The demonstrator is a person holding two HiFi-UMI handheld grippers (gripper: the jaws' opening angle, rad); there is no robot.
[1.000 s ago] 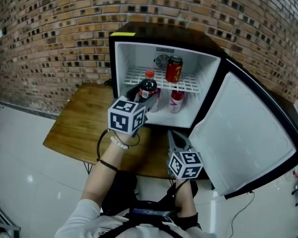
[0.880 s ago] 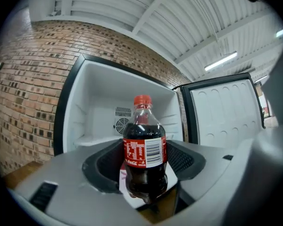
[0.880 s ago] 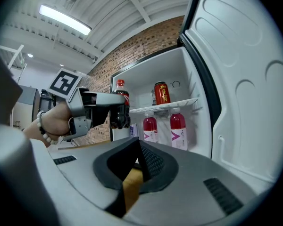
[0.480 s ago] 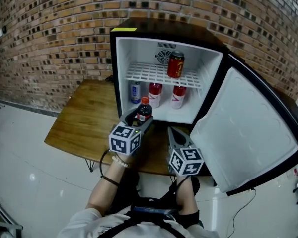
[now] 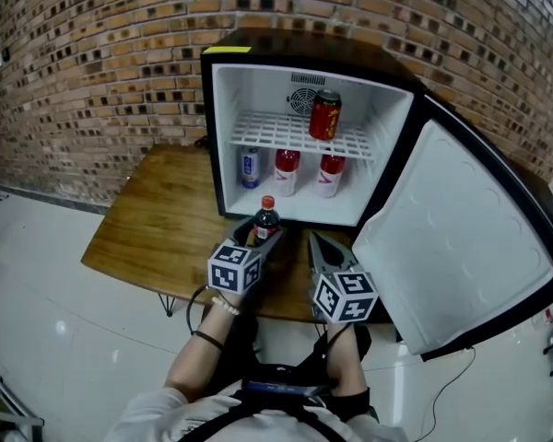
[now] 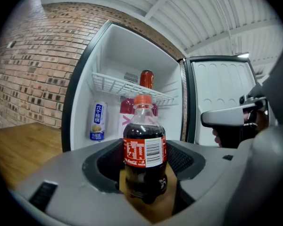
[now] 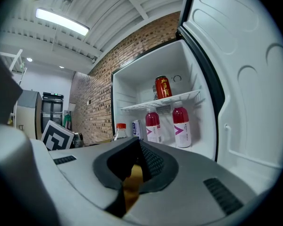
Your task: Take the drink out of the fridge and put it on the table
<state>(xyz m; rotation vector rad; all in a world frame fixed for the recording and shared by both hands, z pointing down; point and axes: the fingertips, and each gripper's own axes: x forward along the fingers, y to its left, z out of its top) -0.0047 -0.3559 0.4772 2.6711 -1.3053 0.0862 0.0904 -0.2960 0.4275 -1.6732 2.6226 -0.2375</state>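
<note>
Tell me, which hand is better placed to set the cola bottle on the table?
Left. Its tongs grip the cola bottle, upright and low over the table; the right tongs are closed, holding nothing, beside it.

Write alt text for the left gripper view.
A red-capped cola bottle stands gripped in the left tool over a wooden table. Behind, an open fridge holds a red can on its shelf and a blue-and-white can below.

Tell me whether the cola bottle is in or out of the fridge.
Out. The cola bottle is held upright by the left gripper, in front of the fridge, above the wooden table.
</note>
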